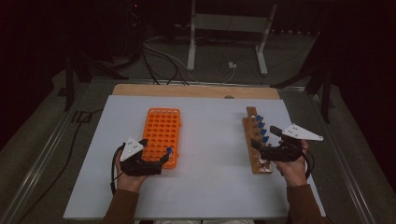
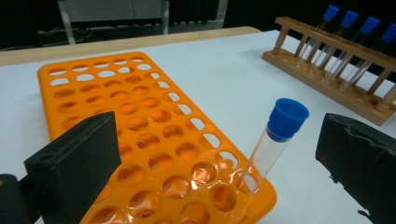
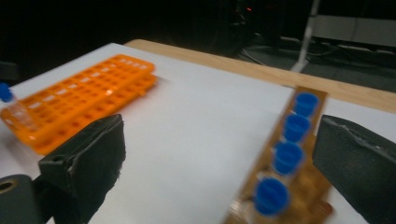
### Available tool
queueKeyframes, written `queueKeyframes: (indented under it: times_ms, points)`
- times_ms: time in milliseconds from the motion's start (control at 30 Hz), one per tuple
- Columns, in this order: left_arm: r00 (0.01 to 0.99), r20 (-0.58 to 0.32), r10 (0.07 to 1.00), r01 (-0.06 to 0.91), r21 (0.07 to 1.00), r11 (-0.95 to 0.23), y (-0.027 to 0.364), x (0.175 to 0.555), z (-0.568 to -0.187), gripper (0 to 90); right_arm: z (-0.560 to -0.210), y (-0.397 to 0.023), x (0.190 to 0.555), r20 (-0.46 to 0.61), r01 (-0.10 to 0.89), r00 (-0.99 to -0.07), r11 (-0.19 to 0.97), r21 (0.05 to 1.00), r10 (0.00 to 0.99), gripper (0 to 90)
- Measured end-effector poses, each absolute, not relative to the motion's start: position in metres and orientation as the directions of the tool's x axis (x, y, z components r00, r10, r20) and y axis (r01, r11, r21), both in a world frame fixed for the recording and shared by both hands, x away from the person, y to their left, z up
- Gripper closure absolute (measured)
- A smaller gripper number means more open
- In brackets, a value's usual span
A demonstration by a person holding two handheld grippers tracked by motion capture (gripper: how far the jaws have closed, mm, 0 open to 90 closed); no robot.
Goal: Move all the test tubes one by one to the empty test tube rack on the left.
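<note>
Capped tube (image 2: 275,140) stands in orange rack (image 2: 140,135) between wide-open left gripper (image 2: 219,158) jaws, untouched.

Orange rack (image 2: 140,135) is glossy moulded plastic, light glinting off the ribs between holes. The tube (image 2: 266,154) standing in it is clear and smooth (glass or plastic, can't tell), with a matt blue plastic cap (image 2: 287,116). Far rack (image 2: 336,65) is bare light wood, turned posts, dull satin finish; its tubes (image 3: 285,158) carry the same blue caps. Table surface (image 1: 210,154) is a flat matt white sheet, smooth, over a pale wood board (image 1: 187,90) showing at the far edge. Left gripper (image 1: 152,161) jaw pads look like matt black foam or rubber, slightly rough, worn at the edges; right gripper (image 1: 264,150) pads the same. Sleeves (image 1: 306,205) are brown knit cloth.
</note>
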State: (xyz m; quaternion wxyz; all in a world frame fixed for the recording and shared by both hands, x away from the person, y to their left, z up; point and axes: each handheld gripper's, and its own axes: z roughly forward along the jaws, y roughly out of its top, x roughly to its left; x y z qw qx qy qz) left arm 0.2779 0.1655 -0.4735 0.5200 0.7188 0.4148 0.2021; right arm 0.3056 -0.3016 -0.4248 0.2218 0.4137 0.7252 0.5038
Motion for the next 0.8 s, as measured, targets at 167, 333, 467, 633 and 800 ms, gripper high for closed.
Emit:
queueKeyframes:
  times_ms: [167, 333, 467, 633, 800]
  points:
    - [0.560, -0.143, 0.816, 0.387, 0.916, -0.104, 0.168, 0.278, -0.474, 0.7, -0.431, -0.314, 0.306, 0.111, 0.411, -0.556, 0.156, 0.898, 0.824, 14.9]
    - [0.550, -0.147, 0.822, 0.386, 0.918, -0.094, 0.170, 0.278, -0.473, 0.7, -0.440, -0.319, 0.308, 0.093, 0.441, -0.566, 0.206, 0.874, 0.819, 33.7]
    - [0.546, -0.148, 0.825, 0.386, 0.918, -0.091, 0.171, 0.278, -0.474, 0.7, -0.447, -0.316, 0.309, 0.069, 0.459, -0.582, 0.257, 0.850, 0.810, 50.2]
    - [0.544, -0.147, 0.826, 0.387, 0.918, -0.091, 0.171, 0.279, -0.474, 0.7, -0.453, -0.316, 0.310, 0.045, 0.462, -0.579, 0.283, 0.841, 0.814, 65.3]
    - [0.541, -0.150, 0.828, 0.390, 0.917, -0.088, 0.171, 0.279, -0.475, 0.7, -0.456, -0.316, 0.312, 0.031, 0.453, -0.566, 0.279, 0.847, 0.824, 75.2]
